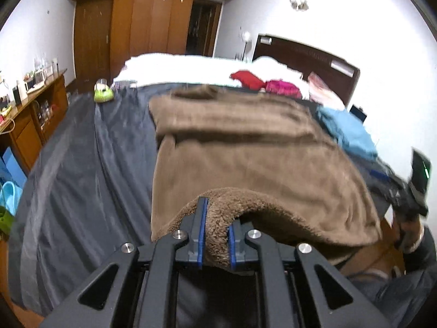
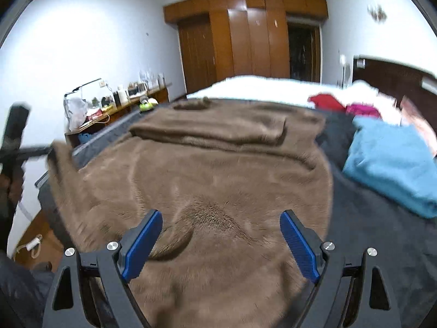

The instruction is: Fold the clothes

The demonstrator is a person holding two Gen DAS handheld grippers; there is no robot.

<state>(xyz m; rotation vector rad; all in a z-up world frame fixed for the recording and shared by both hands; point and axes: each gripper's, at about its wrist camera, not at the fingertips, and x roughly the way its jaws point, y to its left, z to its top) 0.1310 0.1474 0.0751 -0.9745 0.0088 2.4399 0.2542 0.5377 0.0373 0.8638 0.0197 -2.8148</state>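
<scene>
The left gripper [image 1: 215, 218] is clamped on the near hem of the brown fleece garment [image 1: 245, 147] and holds it off the dark bedsheet [image 1: 90, 164]. The right gripper [image 2: 221, 235] stands wide apart above the fleece — whether it touches, I cannot tell. Bare sheet lies left; a blue folded cloth [image 2: 390, 164] lies just beside the right edge.

A grey-sheeted bed [image 1: 82, 164] carries a brown fleece garment [image 1: 245, 150] and blue cloth [image 2: 390, 164].

A brown fleece garment [image 1: 245, 147] lies spread on the dark bedspread, its near hem lifted and bunched.
</scene>
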